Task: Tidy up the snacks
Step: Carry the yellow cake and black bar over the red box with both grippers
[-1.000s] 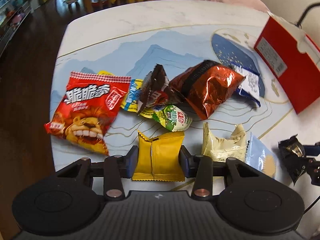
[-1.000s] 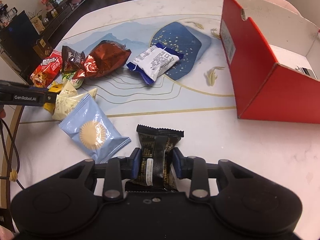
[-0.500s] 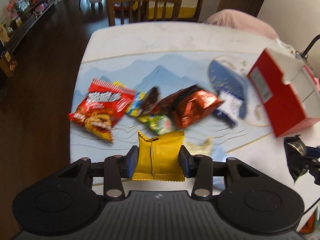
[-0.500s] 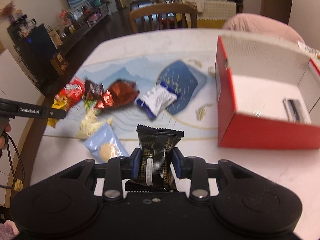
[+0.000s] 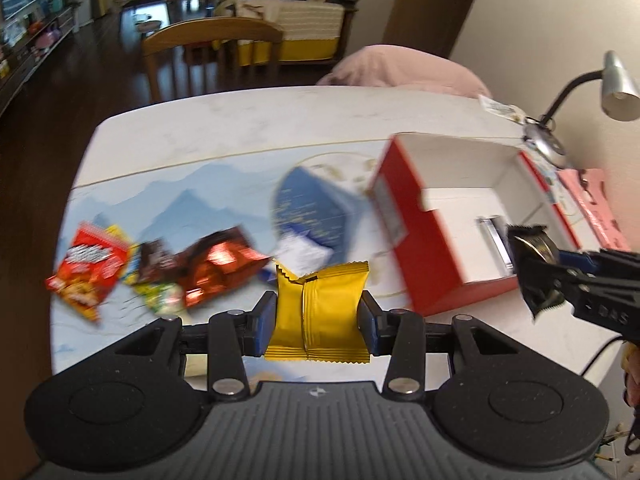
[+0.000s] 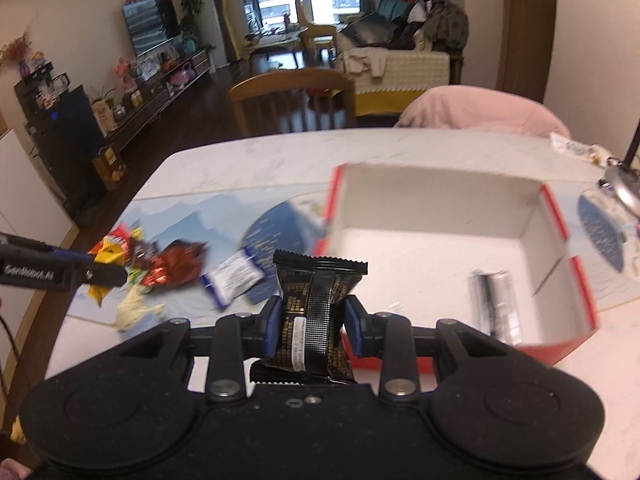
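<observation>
Both claws are now riding high above the worktop [image 5: 240, 120], where a second ago they were sitting low beside the snack pile; the red box [image 6: 452, 248] has swung from the frame's edge to the middle of the right wrist view, so the carry towards it is well under way. The left claw [image 5: 318, 316] is pinching a yellow packet [image 5: 320, 312] upright between its pads, closed to the packet's width, at lower centre of its frame. The right claw [image 6: 312, 324] is gripping a black packet [image 6: 316, 320] the same way, hanging just before the box's near wall. Inside the box a silver packet [image 6: 496, 304] is lying at right. The remaining snacks [image 5: 160, 268] are lying at middle left.
</observation>
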`<action>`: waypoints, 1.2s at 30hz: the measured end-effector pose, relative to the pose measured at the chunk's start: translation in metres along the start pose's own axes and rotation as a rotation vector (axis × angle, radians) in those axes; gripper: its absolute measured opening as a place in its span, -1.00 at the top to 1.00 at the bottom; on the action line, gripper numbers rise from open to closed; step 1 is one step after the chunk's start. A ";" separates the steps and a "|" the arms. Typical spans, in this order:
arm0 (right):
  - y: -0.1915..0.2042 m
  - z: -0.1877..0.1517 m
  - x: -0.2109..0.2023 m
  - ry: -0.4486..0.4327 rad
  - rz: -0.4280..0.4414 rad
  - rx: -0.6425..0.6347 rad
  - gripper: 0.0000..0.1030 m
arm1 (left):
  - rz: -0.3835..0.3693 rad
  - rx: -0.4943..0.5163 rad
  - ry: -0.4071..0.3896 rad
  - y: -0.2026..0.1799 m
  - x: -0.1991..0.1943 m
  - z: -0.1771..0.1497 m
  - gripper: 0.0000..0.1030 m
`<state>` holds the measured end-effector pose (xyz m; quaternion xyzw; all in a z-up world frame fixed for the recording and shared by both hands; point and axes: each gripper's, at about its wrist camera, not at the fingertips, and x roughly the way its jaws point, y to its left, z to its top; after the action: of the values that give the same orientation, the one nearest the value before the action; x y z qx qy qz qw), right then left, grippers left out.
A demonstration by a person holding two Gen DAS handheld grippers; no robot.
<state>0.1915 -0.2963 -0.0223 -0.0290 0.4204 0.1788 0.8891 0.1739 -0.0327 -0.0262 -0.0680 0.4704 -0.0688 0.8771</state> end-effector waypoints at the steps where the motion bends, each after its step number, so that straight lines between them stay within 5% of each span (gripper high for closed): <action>1: -0.008 0.002 0.000 -0.003 -0.006 0.004 0.39 | -0.007 0.008 -0.001 -0.011 0.002 0.003 0.18; 15: -0.099 0.015 0.027 0.041 -0.025 -0.039 0.39 | -0.009 0.096 0.009 -0.137 0.059 0.049 0.18; 27: -0.138 0.015 0.080 0.197 0.035 -0.039 0.39 | 0.047 0.100 0.141 -0.173 0.140 0.088 0.18; 36: -0.141 0.005 0.111 0.299 0.032 -0.065 0.39 | 0.109 0.149 0.277 -0.186 0.194 0.085 0.18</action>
<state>0.3080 -0.3944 -0.1166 -0.0773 0.5424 0.2000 0.8123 0.3408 -0.2469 -0.1036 0.0328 0.5836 -0.0647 0.8088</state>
